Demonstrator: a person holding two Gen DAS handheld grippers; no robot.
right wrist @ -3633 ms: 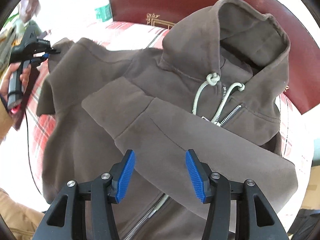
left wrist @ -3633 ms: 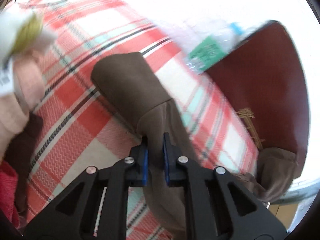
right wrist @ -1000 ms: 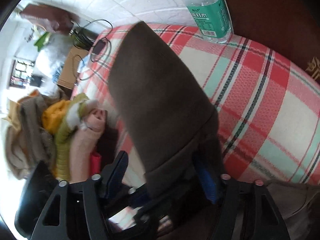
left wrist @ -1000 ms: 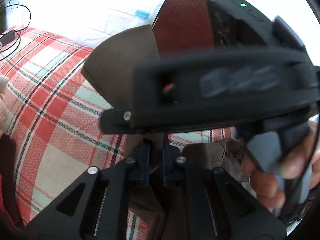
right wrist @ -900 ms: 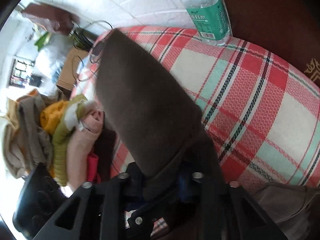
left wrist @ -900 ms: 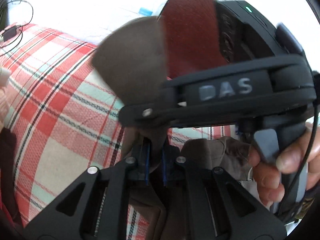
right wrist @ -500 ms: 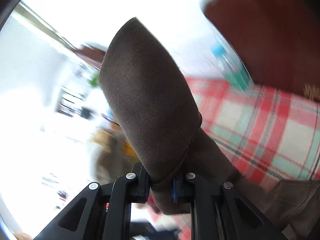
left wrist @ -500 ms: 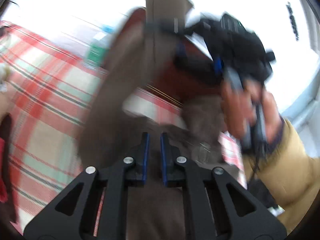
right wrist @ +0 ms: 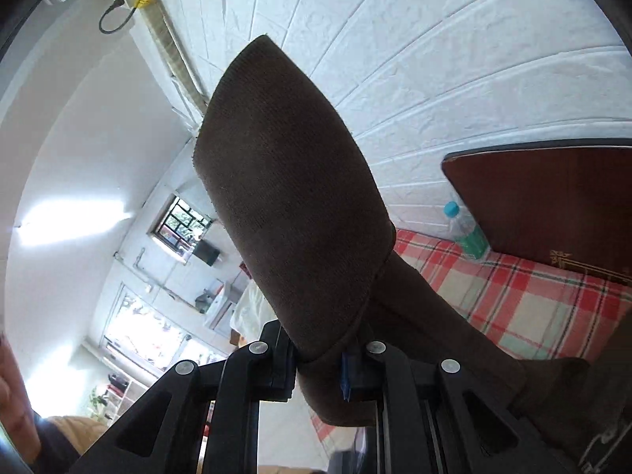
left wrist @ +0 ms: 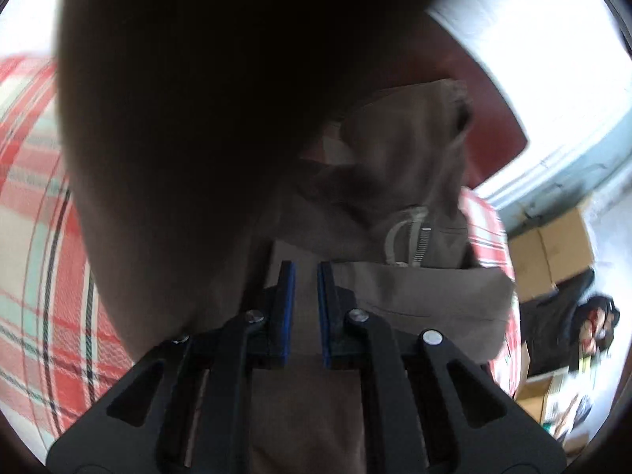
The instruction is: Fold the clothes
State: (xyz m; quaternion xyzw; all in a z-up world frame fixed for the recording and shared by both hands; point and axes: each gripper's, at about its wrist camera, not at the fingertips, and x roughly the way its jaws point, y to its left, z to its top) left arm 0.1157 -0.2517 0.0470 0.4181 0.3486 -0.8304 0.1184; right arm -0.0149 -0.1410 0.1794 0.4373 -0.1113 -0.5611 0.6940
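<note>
Left wrist view: your left gripper (left wrist: 303, 308) has its jaws nearly together with a narrow gap, and I cannot tell whether cloth is pinched; the brown hoodie (left wrist: 399, 181) lies on the plaid bed cover (left wrist: 35, 205), one sleeve folded across the chest under the zip, hood toward the headboard (left wrist: 489, 118). Right wrist view: your right gripper (right wrist: 316, 359) is clamped on the other sleeve (right wrist: 288, 213), cuff lifted; that sleeve and the body are unfolded.
</note>
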